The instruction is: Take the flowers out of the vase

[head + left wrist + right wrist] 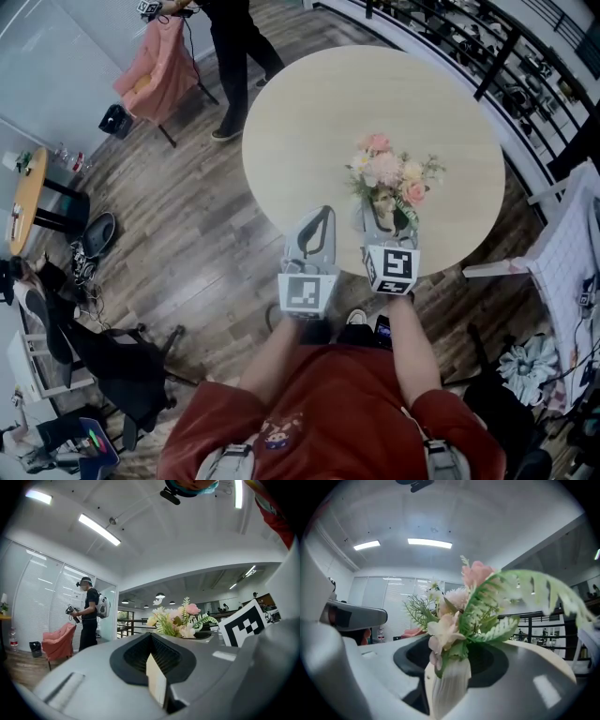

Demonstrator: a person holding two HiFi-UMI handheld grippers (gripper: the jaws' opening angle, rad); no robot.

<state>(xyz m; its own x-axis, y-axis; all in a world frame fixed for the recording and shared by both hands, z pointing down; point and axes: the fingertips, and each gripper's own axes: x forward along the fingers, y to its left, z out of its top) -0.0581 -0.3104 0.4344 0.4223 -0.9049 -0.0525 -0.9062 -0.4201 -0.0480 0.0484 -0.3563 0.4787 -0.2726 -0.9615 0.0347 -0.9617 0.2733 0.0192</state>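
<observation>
Red shirt (328, 398) of the wearer fills the bottom of the head view, with both forearms reaching up toward a round, pale counter (309, 112). The left claw (323, 217) hangs level over the counter's near edge, its two jaws meeting at the tips with nothing between them. Just beside it, the right claw (386, 221) has one jaw on each side of a white vase (382, 204) that stands near the counter's front rim. The flowers (386, 169), pink, cream and white with green sprigs, sit in the vase. A second person (234, 47) stands on the wood floor (187, 216) at the top, near a pink chair (155, 66).

The left gripper view shows the grey claw body low in the frame. Its black-lined jaws are drawn together at the far end and hold nothing; only a pale strip shows through the slot. Beyond it the flowers rise right of centre, and the second person stands at the left beside the pink chair, wearing a backpack.

The right gripper view shows the ribbed vase upright between the jaws, which are closed on it from both sides. Blossoms and a fern frond spread from its mouth across the middle of the frame. The left claw shows at the left edge.
</observation>
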